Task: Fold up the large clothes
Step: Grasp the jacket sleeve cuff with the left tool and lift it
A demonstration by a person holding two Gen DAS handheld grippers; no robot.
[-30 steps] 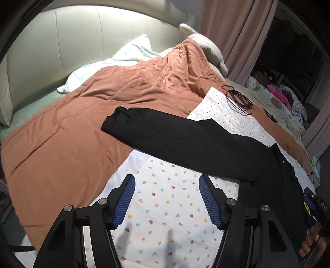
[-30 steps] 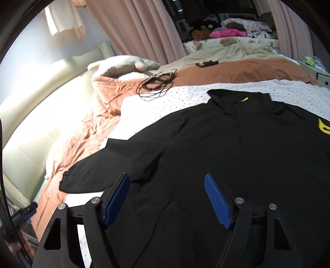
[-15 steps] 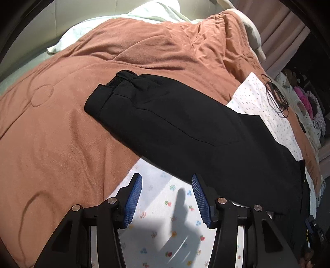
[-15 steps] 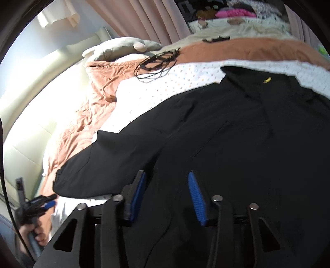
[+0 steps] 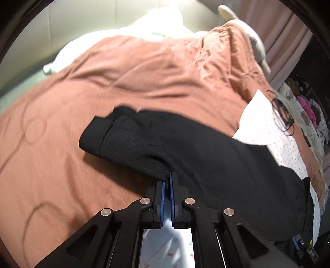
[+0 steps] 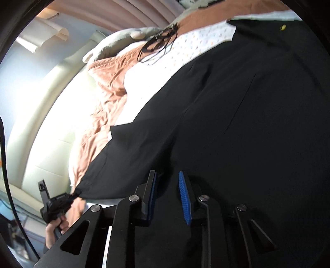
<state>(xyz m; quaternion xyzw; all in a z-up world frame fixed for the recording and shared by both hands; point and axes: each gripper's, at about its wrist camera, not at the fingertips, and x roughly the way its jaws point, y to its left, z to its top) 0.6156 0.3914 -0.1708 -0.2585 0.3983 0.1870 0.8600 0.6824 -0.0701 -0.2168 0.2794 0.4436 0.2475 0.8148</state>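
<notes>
A large black long-sleeved shirt [image 6: 247, 103] lies spread on the bed. Its left sleeve [image 5: 156, 142] stretches over the orange blanket, cuff at the far end. My left gripper [image 5: 167, 181] is shut on the near edge of that sleeve; it also shows from the right wrist view [image 6: 61, 203], pinching the sleeve. My right gripper [image 6: 168, 185] hovers low over the shirt's body near the armpit, its blue pads a narrow gap apart, with black cloth showing between them.
An orange blanket [image 5: 144, 68] covers the bed's head end, over a white dotted sheet [image 5: 288, 148]. A tangled black cable [image 6: 158, 44] lies on the sheet past the shirt. A padded headboard [image 6: 47, 115] and pink curtains [image 6: 144, 12] stand behind.
My left gripper moved forward to the sleeve and shut on its edge. My right gripper dropped closer to the shirt and its pads narrowed further.
</notes>
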